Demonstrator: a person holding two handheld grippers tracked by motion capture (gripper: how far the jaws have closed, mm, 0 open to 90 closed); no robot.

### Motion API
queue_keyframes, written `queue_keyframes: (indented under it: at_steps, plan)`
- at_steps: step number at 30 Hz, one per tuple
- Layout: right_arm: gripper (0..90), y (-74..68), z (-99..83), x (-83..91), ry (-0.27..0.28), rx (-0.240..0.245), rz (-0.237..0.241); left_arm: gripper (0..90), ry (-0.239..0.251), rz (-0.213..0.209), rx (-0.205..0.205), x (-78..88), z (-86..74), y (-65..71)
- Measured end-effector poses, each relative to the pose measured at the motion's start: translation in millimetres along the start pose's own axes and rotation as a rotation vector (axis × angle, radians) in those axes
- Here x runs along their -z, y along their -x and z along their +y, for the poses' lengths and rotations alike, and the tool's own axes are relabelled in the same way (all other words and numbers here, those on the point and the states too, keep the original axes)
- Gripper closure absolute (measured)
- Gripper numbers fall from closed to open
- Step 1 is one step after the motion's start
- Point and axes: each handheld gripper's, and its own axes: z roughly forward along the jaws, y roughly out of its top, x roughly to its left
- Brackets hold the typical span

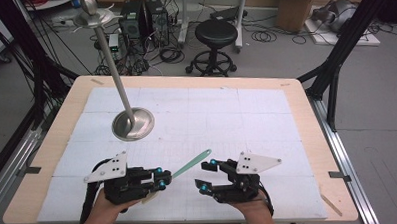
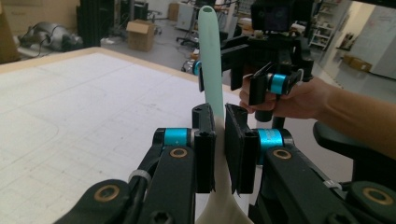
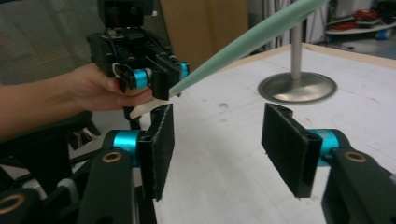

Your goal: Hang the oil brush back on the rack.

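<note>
High view: left gripper [image 1: 162,179] clamps green spatula [image 1: 191,163] by handle, blade end raised above table [image 1: 296,101]. Right gripper [image 1: 205,177] empty, jaws apart, just beside. Step: handover likely; next, right must close on free end.

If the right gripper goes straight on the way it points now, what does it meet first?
Probably the pale green spatula held by the left gripper, which crosses in front of the right gripper. Its open jaws hold nothing. Depth is unclear, so it could pass underneath.
</note>
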Motion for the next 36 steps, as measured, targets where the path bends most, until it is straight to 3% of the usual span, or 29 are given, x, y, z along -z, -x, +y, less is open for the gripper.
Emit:
queue_keyframes:
  at_steps: [6, 8, 17, 36]
  plan:
    - [51.6, -3.0, 5.8, -5.8, 0.025, 0.020, 0.047, 81.9, 0.049, -0.030, -0.001, 1.6, 2.3, 1.3]
    - [54.2, -4.6, 11.2, -7.4, 0.055, 0.030, 0.072, 81.9, 0.052, -0.038, 0.000, 1.7, 2.4, 1.2]
    - [66.6, -6.1, 20.1, -11.2, 0.044, 0.057, 0.092, 81.8, 0.037, -0.054, -0.003, -0.8, 1.1, 2.9]
    - [74.7, -6.9, 25.1, -18.1, 0.060, -0.005, 0.124, 81.5, 0.020, -0.058, 0.001, -4.5, -3.9, 2.5]
